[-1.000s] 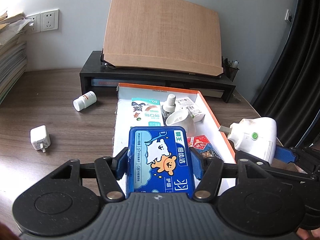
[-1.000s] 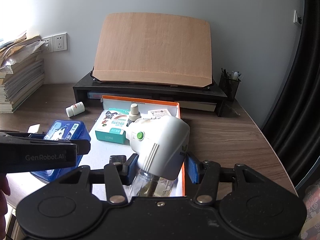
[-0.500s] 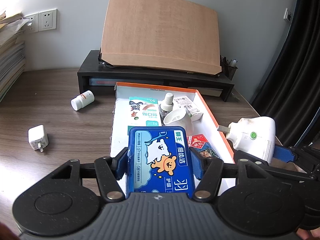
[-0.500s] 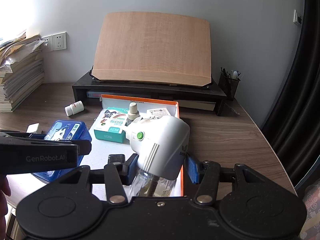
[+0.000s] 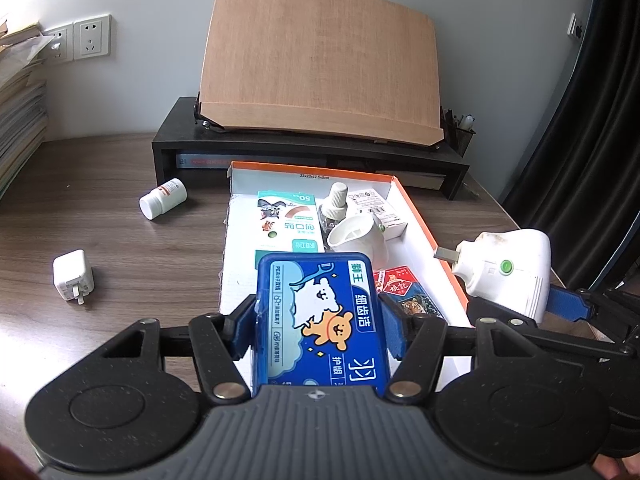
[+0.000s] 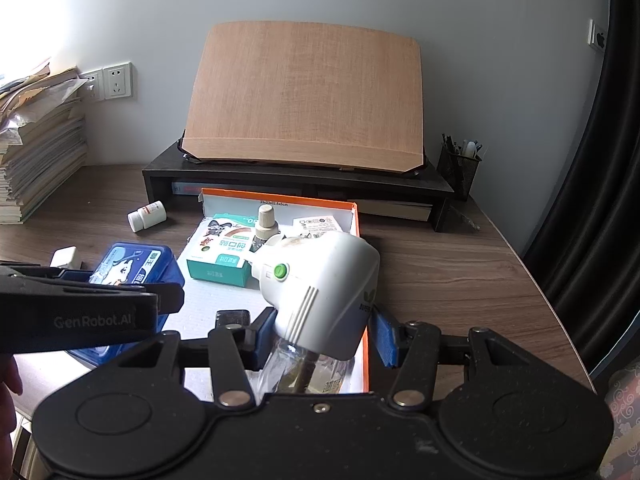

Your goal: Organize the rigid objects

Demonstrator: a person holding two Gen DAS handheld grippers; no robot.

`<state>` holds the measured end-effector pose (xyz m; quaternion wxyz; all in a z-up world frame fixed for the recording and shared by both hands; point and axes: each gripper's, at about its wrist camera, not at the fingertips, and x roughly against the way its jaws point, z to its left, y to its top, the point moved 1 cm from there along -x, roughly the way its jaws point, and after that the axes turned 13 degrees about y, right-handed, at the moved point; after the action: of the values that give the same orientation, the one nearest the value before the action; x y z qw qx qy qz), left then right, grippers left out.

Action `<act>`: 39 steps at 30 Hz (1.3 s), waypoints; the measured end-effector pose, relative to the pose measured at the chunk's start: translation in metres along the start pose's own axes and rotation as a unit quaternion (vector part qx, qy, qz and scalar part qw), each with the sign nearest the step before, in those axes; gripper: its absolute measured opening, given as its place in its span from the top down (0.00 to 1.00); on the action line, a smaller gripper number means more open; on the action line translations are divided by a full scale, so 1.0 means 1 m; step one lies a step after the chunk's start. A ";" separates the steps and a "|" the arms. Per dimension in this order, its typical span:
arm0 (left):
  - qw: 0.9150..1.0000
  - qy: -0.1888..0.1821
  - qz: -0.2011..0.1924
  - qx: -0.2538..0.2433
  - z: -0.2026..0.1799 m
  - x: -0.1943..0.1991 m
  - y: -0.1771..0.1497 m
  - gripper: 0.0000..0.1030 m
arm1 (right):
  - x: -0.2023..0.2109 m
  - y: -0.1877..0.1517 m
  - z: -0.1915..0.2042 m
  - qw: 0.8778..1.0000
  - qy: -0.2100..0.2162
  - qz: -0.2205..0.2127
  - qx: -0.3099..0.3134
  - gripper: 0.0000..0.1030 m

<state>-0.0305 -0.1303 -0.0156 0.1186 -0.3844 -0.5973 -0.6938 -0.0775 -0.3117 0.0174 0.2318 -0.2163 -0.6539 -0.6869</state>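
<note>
My left gripper [image 5: 320, 320] is shut on a blue floss-pick box [image 5: 320, 316] and holds it over the near end of the orange-rimmed white box [image 5: 416, 208]. My right gripper [image 6: 316, 328] is shut on a white plug-in mosquito repeller [image 6: 320, 284] with a green button, held above the box's right side; it also shows in the left wrist view [image 5: 508, 272]. Inside the box lie a teal bandage carton [image 5: 288, 224], a small capped bottle [image 5: 334, 204], a white cup-shaped part [image 5: 356, 236] and a red packet [image 5: 400, 288].
A white pill bottle [image 5: 162, 200] lies on the wooden desk left of the box. A white charger plug [image 5: 74, 276] lies nearer left. A black monitor riser [image 5: 308, 152] with a wooden board stands behind. Book stack [image 6: 36, 148] at left, pen holder [image 6: 458, 168] at right.
Both grippers have drawn back and risen slightly with their objects; the scene looks a little farther away. Nothing was released or grasped.
</note>
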 end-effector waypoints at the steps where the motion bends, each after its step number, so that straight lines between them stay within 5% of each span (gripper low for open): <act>1: 1.000 -0.001 0.001 0.000 0.000 0.000 0.000 0.39 | 0.000 0.000 0.000 1.000 0.000 0.001 0.000 0.40; 39: 1.000 -0.007 0.010 -0.004 -0.007 -0.007 -0.003 0.39 | -0.008 -0.004 -0.006 1.000 -0.005 0.014 -0.003 0.40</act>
<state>-0.0299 -0.1377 -0.0227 0.1198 -0.3952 -0.5915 -0.6925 -0.0736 -0.3177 0.0087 0.2378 -0.2300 -0.6495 -0.6846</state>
